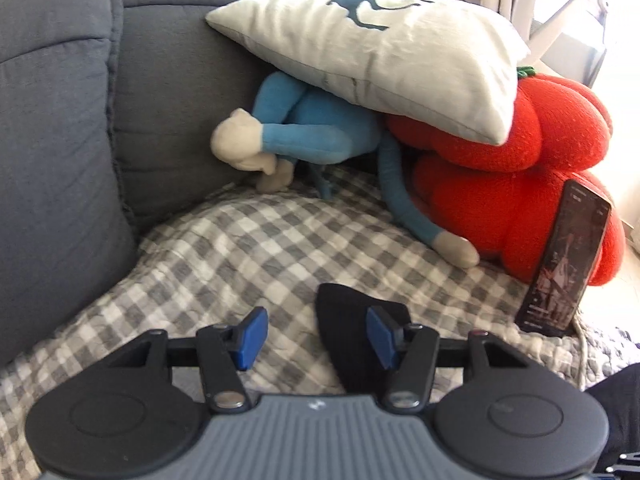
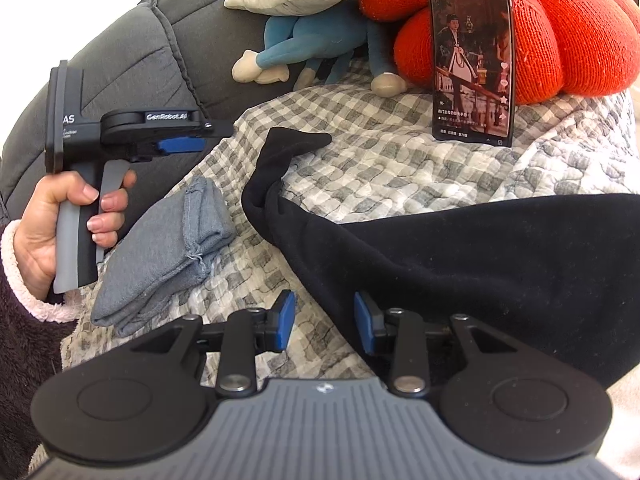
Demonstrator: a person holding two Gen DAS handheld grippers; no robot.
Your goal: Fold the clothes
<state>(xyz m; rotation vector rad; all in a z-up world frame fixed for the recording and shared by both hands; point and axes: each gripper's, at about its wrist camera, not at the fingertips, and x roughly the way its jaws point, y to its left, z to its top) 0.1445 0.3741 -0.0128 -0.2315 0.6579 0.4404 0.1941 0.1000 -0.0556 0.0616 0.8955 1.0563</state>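
The work surface is a grey-and-white checked blanket point(image 2: 360, 160) spread over a grey sofa point(image 1: 60, 120).

**Left gripper** point(image 1: 316, 338): the jaws stand apart and grip nothing. In the left wrist view, the tip of a black sock point(image 1: 352, 340) lies on the blanket under and beside the right-hand pad point(image 1: 380, 334); whether that pad touches the cloth cannot be determined. The near end of the sock is hidden behind the gripper body. In the right wrist view the same gripper is seen from the side, held off the blanket by the left hand point(image 2: 60, 220), with a fleece cuff at the wrist.

**Right gripper** point(image 2: 324, 320): the jaws stand partly apart. The edge of a black garment point(image 2: 480, 260) runs between and beneath the pads. Contact between the pads and the cloth cannot be confirmed, so the grip state cannot be told. The garment's lower portion is cut off by the gripper body and the right frame edge.

**Other task items:** the black sock extends as a narrow strip from the black garment toward the phone; whether the two are separate pieces is unclear. A folded grey garment point(image 2: 168, 252) lies on the blanket near the left hand.

**Background:** a phone point(image 2: 472, 56) leans upright against a red plush cushion point(image 2: 560, 32). A white pillow point(image 1: 380, 56) rests on top of a blue plush toy point(image 1: 312, 132), hiding the toy's head and upper body.
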